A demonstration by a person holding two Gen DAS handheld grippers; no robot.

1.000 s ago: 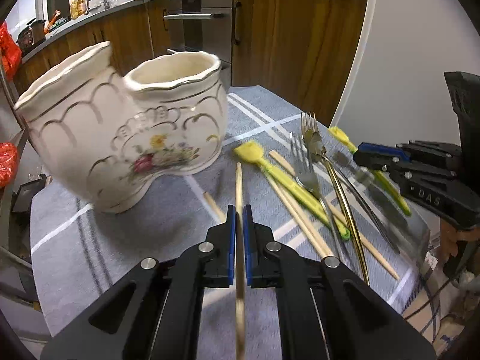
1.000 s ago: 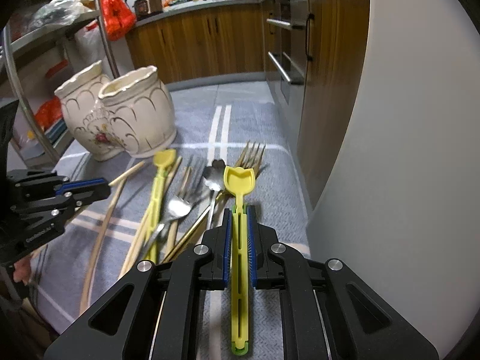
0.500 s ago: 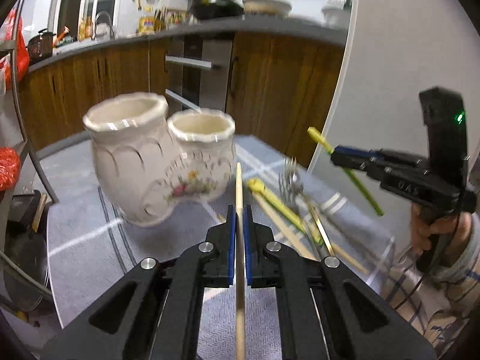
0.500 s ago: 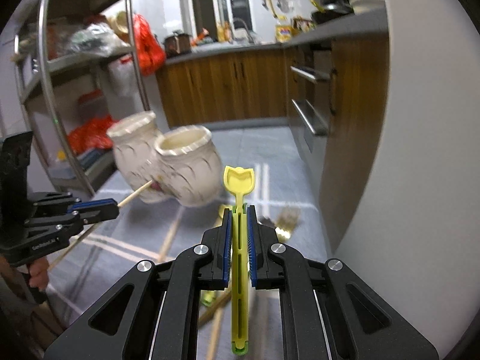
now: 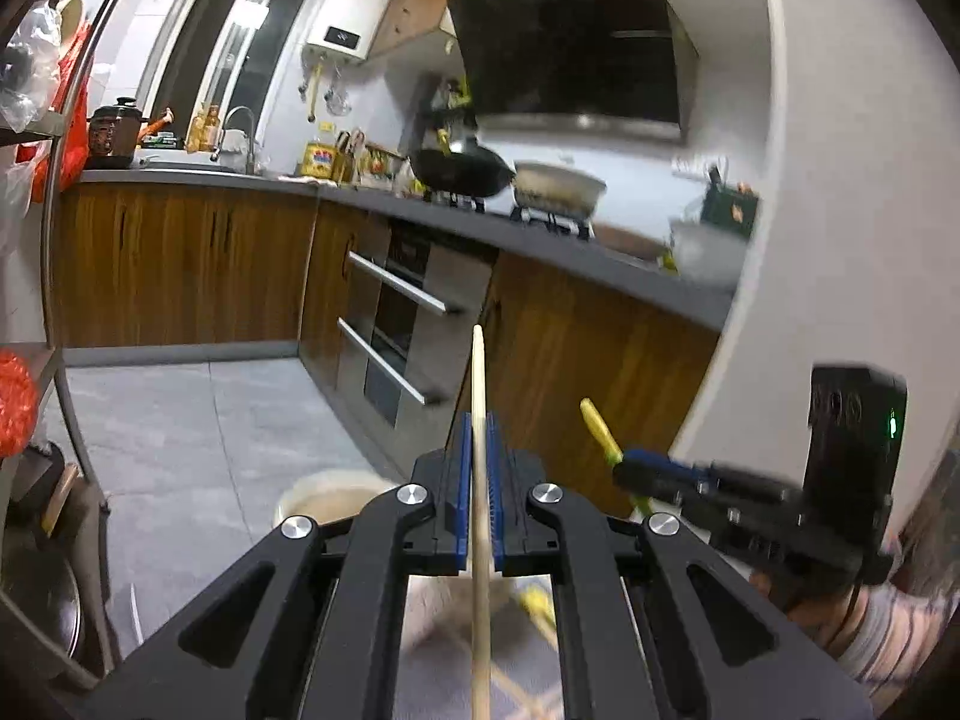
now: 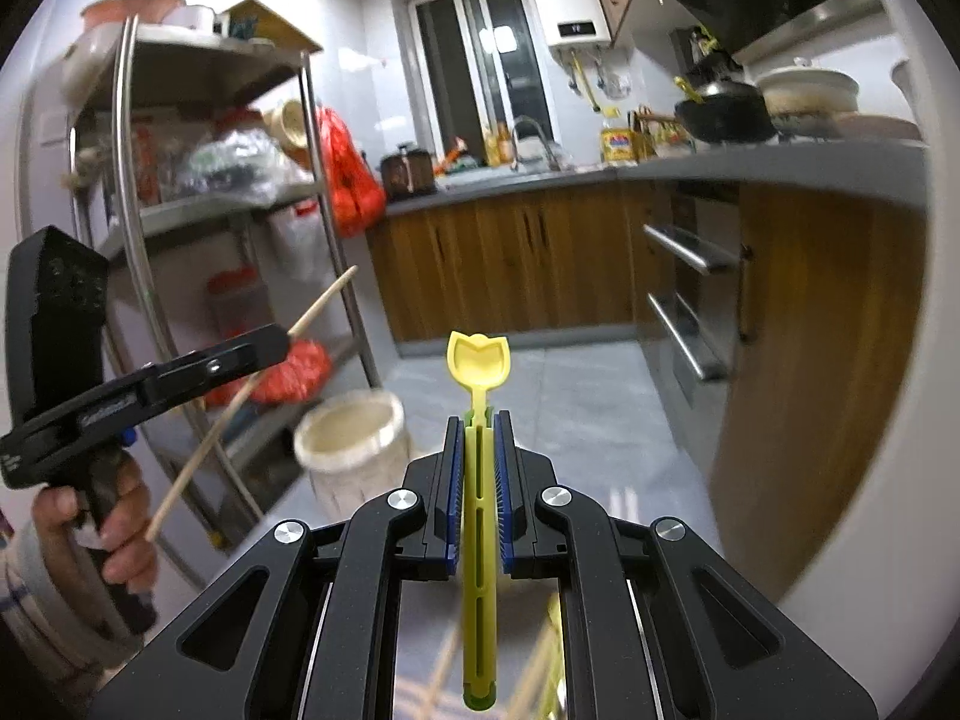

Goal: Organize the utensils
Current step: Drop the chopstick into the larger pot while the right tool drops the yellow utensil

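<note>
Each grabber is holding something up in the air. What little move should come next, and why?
Probably lower the left gripper toward the cream holder and aim the wooden chopstick at its open mouth. Both grippers are already shut on utensils, the right gripper on the yellow spoon, raised above the holder.

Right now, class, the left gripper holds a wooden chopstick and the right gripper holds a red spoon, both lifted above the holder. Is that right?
Not quite. The spoon in the right gripper is yellow, as the right wrist view shows. The left gripper does hold a wooden chopstick, above the holder.
</note>
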